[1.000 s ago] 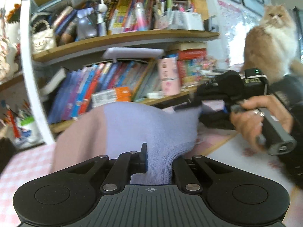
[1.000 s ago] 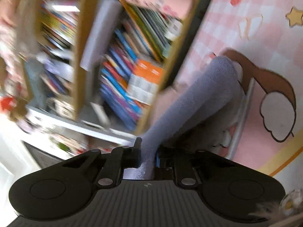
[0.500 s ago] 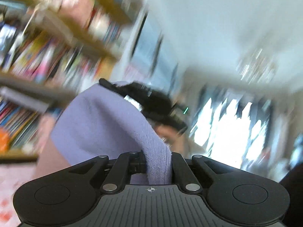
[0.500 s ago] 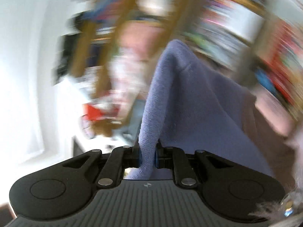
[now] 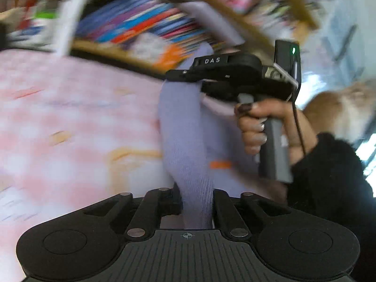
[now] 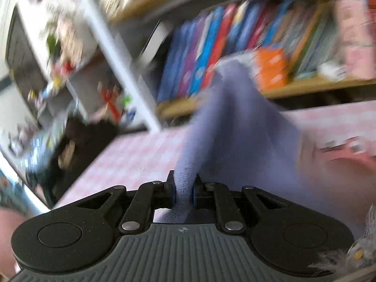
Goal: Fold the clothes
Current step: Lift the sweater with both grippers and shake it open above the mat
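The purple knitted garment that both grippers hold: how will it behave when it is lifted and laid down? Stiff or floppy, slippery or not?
The purple garment is probably floppy: it sags and twists between the left gripper and the right gripper. Its fuzzy knit looks grippy rather than slippery, bunching thickly between the pads. It seems light, so it may crumple on the pink checked cloth when released.

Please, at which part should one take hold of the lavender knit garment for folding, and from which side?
Take the lavender knit garment by its bunched edges, one end in each gripper, coming in from the near side. It hangs limp over the pink checked cloth, so only gathered edges give purchase. The right gripper pinches one fold; the left gripper, jaws just eased slightly, has another between them.
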The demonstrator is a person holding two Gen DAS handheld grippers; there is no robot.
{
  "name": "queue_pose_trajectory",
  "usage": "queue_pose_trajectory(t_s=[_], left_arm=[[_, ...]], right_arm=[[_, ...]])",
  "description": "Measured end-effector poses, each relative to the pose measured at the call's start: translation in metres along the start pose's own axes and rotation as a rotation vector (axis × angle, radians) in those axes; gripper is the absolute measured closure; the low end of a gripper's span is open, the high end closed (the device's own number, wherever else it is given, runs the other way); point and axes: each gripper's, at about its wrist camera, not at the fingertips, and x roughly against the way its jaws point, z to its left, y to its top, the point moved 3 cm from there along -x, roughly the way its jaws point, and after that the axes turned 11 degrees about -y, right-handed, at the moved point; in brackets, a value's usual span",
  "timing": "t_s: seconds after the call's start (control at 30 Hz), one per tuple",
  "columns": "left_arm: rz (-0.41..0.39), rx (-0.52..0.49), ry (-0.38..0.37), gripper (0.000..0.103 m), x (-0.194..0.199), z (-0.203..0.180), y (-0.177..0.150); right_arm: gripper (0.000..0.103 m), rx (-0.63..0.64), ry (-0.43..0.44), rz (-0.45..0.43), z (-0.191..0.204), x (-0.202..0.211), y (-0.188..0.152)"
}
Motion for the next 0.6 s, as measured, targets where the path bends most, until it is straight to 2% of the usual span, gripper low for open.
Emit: queue_pose_trajectory(t_s=[0.03,0.1,0.2,0.27,0.3,0.33,0.43,0.53,0.6], left_arm=[[-0.012,-0.001,0.026,0.087,0.012,0.005,-0.002],[-0.042,0.0,0.079,0.074,0.033,0.014,-0.003],[-0.091,-0.002,0.135,0.072,0.051,0.023,0.005],[-0.12,-0.016,0.168,0.072,0.057,0.026,0.013],[-0.133,-0.029,0.183,0.072,0.06,0.026,0.017],[-0.146,-0.051,0.196,0.072,0.063,0.024,0.022],[-0.185,-0.128,0.223,0.071,0.066,0.011,0.034],[-0.199,-0.188,0.204,0.071,0.069,-0.005,0.042],[-0.192,-0.222,0.171,0.071,0.063,-0.018,0.046]], right_arm=[[0.091,0.021,0.007,0.013,0.01,-0.013,-0.005],[0.091,0.06,0.022,0.026,0.028,-0.032,-0.014],[0.088,0.107,0.043,0.034,0.049,-0.051,-0.021],[0.079,0.121,0.031,0.039,0.061,-0.05,-0.024],[0.068,0.136,0.026,0.039,0.063,-0.045,-0.026],[0.059,0.164,0.031,0.022,0.065,-0.035,-0.026],[0.05,0.283,0.041,-0.061,0.066,0.007,-0.033],[0.047,0.35,0.054,-0.105,0.042,0.056,-0.048],[0.047,0.366,0.026,-0.12,0.015,0.088,-0.058]])
